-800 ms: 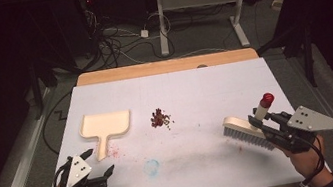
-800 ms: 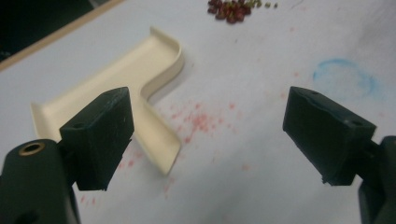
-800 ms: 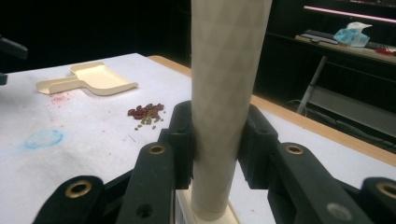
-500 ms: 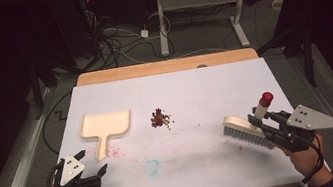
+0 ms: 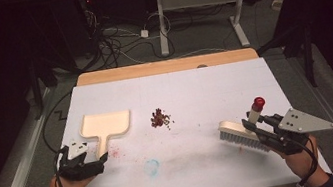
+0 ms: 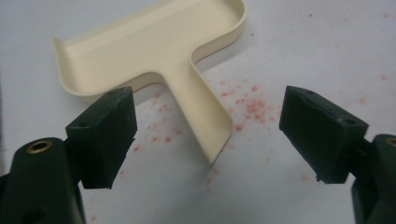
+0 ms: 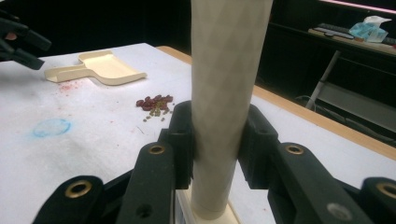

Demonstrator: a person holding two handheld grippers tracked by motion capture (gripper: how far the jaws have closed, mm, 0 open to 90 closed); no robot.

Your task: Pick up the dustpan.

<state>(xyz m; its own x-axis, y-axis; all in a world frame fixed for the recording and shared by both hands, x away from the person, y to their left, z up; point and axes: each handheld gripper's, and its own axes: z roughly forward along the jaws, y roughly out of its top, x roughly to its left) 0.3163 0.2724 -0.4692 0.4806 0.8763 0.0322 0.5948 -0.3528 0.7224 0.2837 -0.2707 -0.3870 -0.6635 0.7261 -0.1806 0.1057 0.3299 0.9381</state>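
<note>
A white-covered table [image 5: 186, 166] stands in a dark room strewn with cables. The right gripper [image 5: 257, 128], at four o'clock, is clamped on the brush [image 5: 237, 133] handle, bristles down, apparently ready to sweep the small pile of red bits [image 5: 159, 119] toward the cream dustpan [image 5: 105, 125] at nine o'clock. The left gripper [image 5: 99, 158] approaches the pan handle with jaws spread and empty. The left gripper view shows the handle [image 6: 201, 116] lying between the jaws, untouched; the right gripper view shows the grip on the brush handle [image 7: 224, 93] up close.
</note>
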